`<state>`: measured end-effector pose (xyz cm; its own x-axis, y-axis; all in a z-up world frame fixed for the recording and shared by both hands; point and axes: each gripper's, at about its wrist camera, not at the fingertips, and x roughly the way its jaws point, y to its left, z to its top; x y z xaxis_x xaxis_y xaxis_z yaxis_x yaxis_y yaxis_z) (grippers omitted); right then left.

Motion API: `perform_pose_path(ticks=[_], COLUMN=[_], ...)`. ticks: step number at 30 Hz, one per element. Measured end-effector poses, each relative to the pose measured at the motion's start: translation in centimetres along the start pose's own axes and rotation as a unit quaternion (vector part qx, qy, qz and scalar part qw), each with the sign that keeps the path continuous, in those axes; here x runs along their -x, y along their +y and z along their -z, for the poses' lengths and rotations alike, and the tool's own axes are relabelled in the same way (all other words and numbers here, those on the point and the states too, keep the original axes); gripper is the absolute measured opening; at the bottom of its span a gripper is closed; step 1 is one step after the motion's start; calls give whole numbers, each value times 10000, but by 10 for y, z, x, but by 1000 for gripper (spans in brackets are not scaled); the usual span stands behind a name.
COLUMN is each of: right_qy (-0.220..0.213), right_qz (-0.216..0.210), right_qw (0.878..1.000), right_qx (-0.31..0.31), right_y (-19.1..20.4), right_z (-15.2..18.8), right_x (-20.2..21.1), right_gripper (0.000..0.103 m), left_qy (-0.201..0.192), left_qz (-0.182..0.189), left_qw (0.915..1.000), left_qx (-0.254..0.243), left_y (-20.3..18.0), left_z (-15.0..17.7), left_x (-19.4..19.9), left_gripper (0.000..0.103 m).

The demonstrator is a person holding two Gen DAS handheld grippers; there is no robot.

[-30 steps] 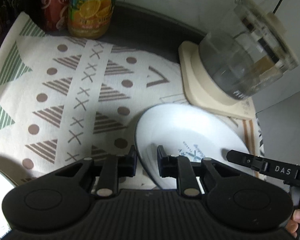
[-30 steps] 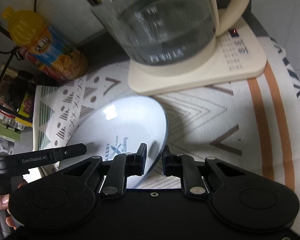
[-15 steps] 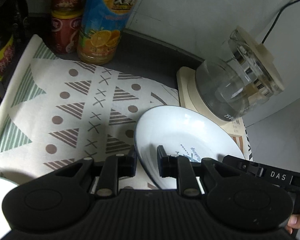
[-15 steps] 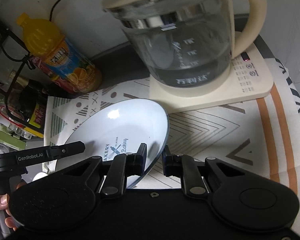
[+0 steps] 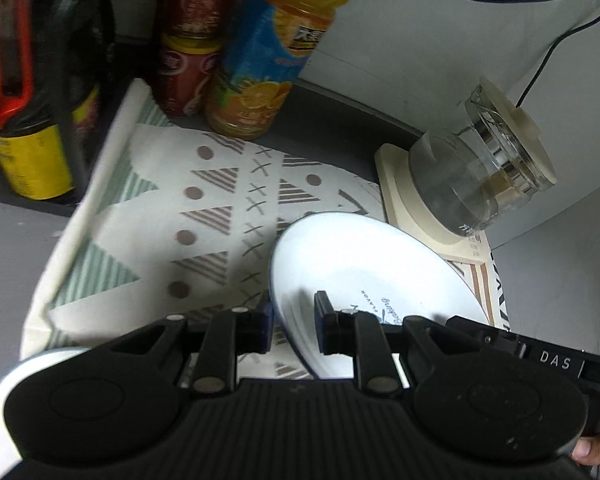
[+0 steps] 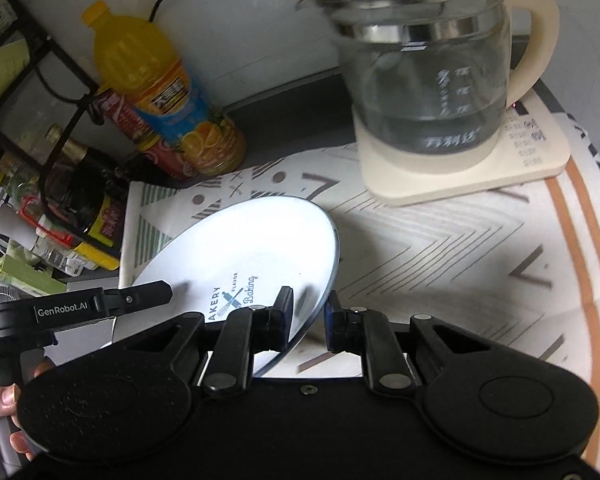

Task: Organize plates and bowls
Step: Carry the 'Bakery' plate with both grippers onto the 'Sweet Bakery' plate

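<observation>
A white plate (image 5: 364, 264) with blue "Bakery Flavor Baking" print is held tilted above the patterned cloth. My left gripper (image 5: 292, 326) is shut on its left rim. My right gripper (image 6: 309, 318) is shut on the opposite rim of the same plate (image 6: 244, 248). Each gripper shows in the other's view: the right one in the left wrist view (image 5: 540, 354), the left one in the right wrist view (image 6: 80, 306). Another white dish (image 5: 4, 392) shows at the lower left edge of the left wrist view, partly hidden by my gripper body.
A glass kettle (image 6: 428, 76) stands on its cream base (image 6: 480, 168) at the back right. An orange juice bottle (image 6: 160, 92) and red cans (image 5: 188, 52) stand at the back left by a black rack (image 6: 32, 92). The patterned cloth (image 5: 160, 232) covers the table.
Both grippers have lifted the plate up and drawn back from the kettle. The bottles and the rack have come into view, and the kettle looks farther away.
</observation>
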<state>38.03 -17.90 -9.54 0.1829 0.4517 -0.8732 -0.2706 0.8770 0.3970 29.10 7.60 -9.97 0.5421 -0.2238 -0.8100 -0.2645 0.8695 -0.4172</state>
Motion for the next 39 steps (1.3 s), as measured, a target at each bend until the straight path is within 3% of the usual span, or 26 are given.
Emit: perform_pose_path(ticks=[16, 29, 39], right_qy=[-187, -339, -410], right_qz=[115, 210, 254], right_qw=[9997, 9990, 9988], right_qx=[-132, -201, 36], right_y=[67, 90, 106], right_z=[69, 123, 144], right_x=[12, 18, 23], right_gripper=[16, 17, 16], left_qy=[136, 260, 270], left_qz=[121, 154, 116], left_qw=[9996, 9988, 9991], left_qx=[-194, -375, -318], left_y=[56, 80, 94], left_z=[29, 59, 71], left_x=[43, 59, 67], left_gripper=[19, 18, 18])
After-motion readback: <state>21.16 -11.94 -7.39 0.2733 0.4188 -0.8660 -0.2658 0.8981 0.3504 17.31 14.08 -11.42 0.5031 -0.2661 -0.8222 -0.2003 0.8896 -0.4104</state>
